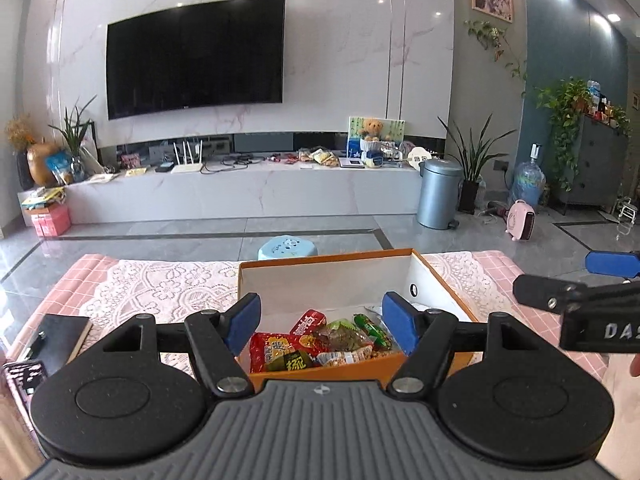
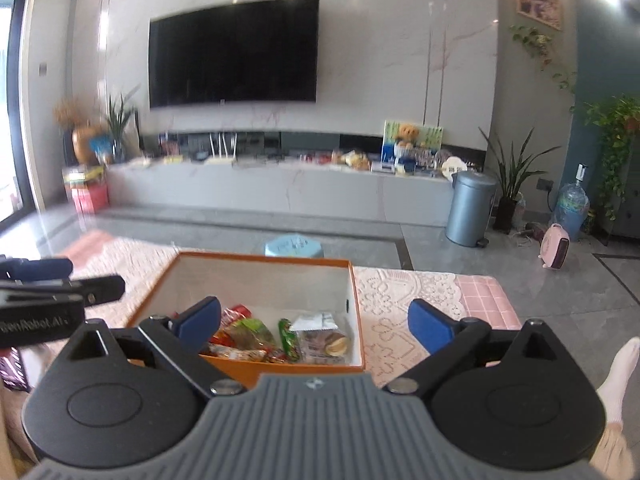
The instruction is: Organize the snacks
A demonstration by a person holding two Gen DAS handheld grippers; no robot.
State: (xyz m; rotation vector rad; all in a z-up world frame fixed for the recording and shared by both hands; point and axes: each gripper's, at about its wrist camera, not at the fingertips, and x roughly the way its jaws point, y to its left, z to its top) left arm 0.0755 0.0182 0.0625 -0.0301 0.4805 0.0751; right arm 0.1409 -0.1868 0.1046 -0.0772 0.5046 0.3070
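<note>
While both tools (image 1: pixel 324 322) (image 2: pixel 316 324) gape empty, snack packets (image 1: pixel 320 344) fill the orange box (image 1: pixel 440 280).

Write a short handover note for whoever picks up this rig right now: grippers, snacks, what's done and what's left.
Left gripper: open, empty, above the near end of the orange box.
Right gripper: open, empty, beside it.
Snack packets lie piled at the box's near end; the far half is bare.
Done: all visible snacks are boxed.
Left: none show on the lace tablecloth; check out-of-view areas.
</note>
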